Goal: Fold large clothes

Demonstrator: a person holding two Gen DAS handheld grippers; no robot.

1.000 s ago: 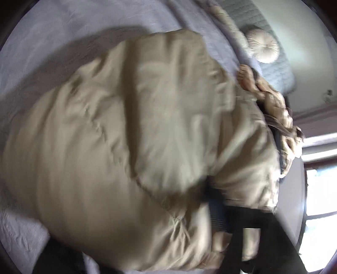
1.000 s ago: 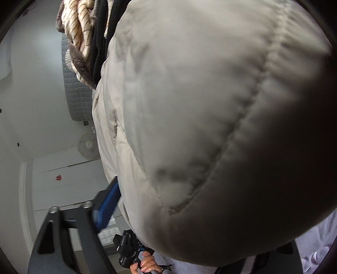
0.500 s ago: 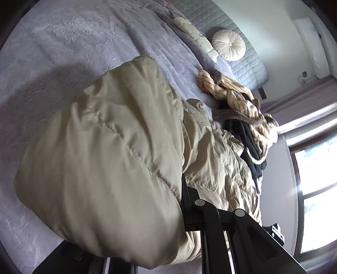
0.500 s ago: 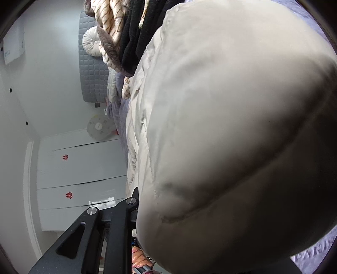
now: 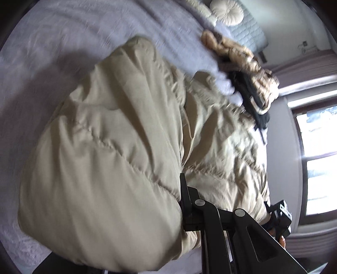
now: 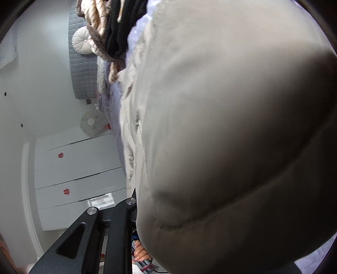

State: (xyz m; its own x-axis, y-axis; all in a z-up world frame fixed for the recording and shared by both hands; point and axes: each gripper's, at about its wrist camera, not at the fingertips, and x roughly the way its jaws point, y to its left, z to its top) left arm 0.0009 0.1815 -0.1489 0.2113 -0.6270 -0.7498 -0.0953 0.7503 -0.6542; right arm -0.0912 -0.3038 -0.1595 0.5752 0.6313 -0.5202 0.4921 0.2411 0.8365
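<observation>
Lavender bedding with a raised pattern covers the bed that fills most of the left wrist view, and everything else is placed here against that bed. At its head stands a grey quilted headboard with a round cream cushion leaning on it. Beyond the far side of the bed a bright window lights the room, with a dark curtain band above it. In the right wrist view, pale wardrobe doors carrying 2 small red marks stand past the foot side of the bed, and a round white fan sits close to the mattress edge.

On the bed, near the headboard, lies a heap of other clothes: a tan striped knit over a black garment. No container shows in either view.

A beige puffer jacket lies bunched on the bedding in the middle of the bed, its quilted bulk rising up against both cameras. The left gripper has its jaws nearly together, pinching a fold of the jacket. The right gripper is likewise clamped on the jacket's padded edge, with the fabric ballooning over most of that view. Fingers of a hand show below the right gripper's frame.
</observation>
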